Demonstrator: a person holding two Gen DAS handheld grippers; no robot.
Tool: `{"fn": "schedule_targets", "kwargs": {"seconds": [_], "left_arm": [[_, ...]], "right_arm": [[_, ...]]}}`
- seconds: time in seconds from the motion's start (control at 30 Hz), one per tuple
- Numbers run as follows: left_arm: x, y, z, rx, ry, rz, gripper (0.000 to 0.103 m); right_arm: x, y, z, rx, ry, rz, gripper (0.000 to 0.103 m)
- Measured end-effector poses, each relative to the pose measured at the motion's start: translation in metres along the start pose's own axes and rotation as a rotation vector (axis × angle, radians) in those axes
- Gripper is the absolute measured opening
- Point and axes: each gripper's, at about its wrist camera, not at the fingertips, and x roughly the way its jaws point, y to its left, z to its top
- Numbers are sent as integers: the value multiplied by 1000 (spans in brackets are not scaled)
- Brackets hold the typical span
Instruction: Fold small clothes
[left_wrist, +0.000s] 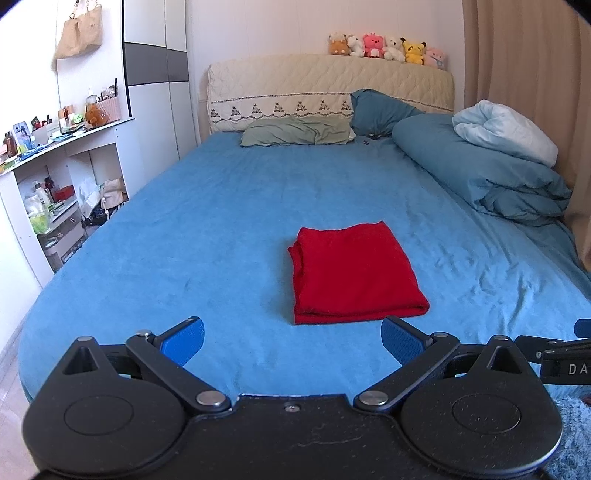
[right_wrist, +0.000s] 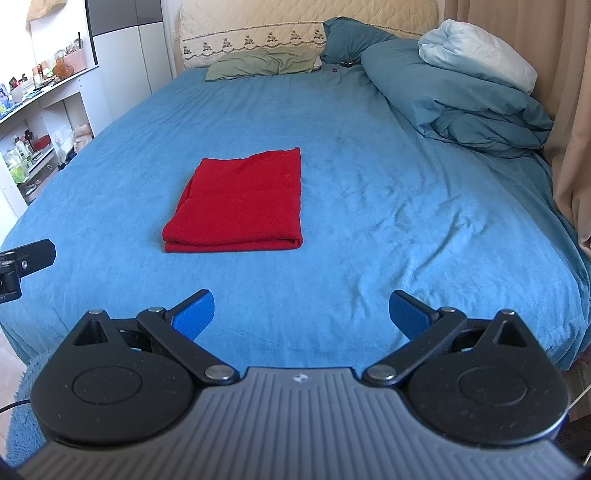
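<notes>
Clearly, in the left wrist view the red garment (left_wrist: 355, 271) lies folded into a neat rectangle on the blue bed sheet (left_wrist: 192, 206), roughly mid-bed and just ahead of the left gripper (left_wrist: 293, 338), with its doubled edge facing the camera and loose layers showing along its left side. The folding itself looks finished, or nearly so; I judge the step in hand to be a pause over the done piece, and the next move would call either for one more fold across the rectangle or for lifting it aside, which needs both tools to come down onto an edge. The left gripper's jaws stand wide apart, its blue pads (left_wrist: 183, 339) holding and touching nothing, hovering short of the cloth's near edge. In the right wrist view the same garment (right_wrist: 242, 203) sits ahead and to the left of the right gripper (right_wrist: 301, 314), well clear of it, flat on the sheet (right_wrist: 388, 184). Here too the jaws are spread wide and empty, pads (right_wrist: 195, 314) over bare sheet near the foot of the bed, with part of the other tool showing at the left edge
</notes>
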Motion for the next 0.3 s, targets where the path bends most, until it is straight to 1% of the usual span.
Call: {"fn": "schedule_targets", "kwargs": {"seconds": [0.2, 0.3], "left_arm": [[2, -5, -2, 37, -15, 46, 103], [5, -6, -2, 40, -12, 46, 103]], "right_arm": [[2, -1, 1, 1, 0, 4, 103], [3, -2, 2, 2, 0, 4, 103]]}}
